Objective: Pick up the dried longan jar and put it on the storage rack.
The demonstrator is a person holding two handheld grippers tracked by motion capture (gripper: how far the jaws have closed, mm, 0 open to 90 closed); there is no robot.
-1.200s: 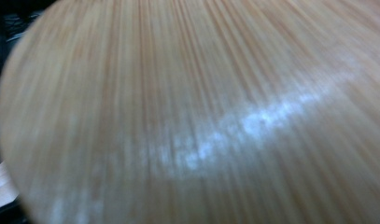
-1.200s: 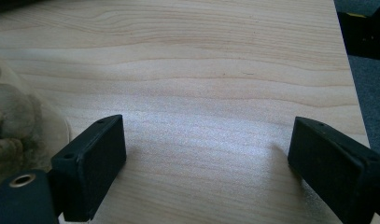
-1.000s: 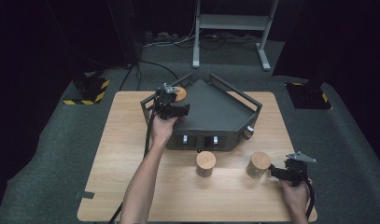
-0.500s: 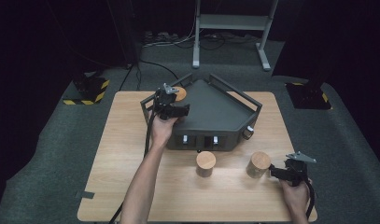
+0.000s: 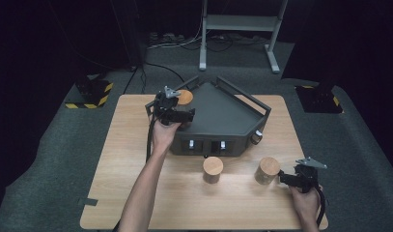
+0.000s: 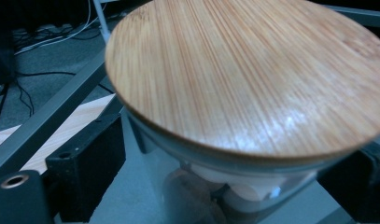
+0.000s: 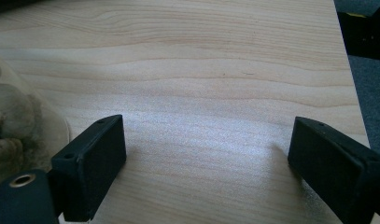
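Now the left gripper (image 5: 182, 116) has just been opening around the clear glass jar with the round bamboo lid (image 5: 185, 97), apparently releasing it in the dark grey angular metal tray's (image 5: 228, 116) back-left corner, while the right gripper (image 5: 287, 178) waits empty, jaws wide.

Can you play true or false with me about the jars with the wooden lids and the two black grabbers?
1. Three jars with wooden lids are in the scene. True: one jar on the grey tray, a middle jar and a right jar.
2. All the jars stand on the grey tray. False: two stand on the wooden table in front of it.
3. The right gripper is squeezing a jar. False: its jaws are apart over bare table, with the right jar beside them.
4. The left gripper is at the tray jar. True: its jaws have just been opening, with the jar between them.
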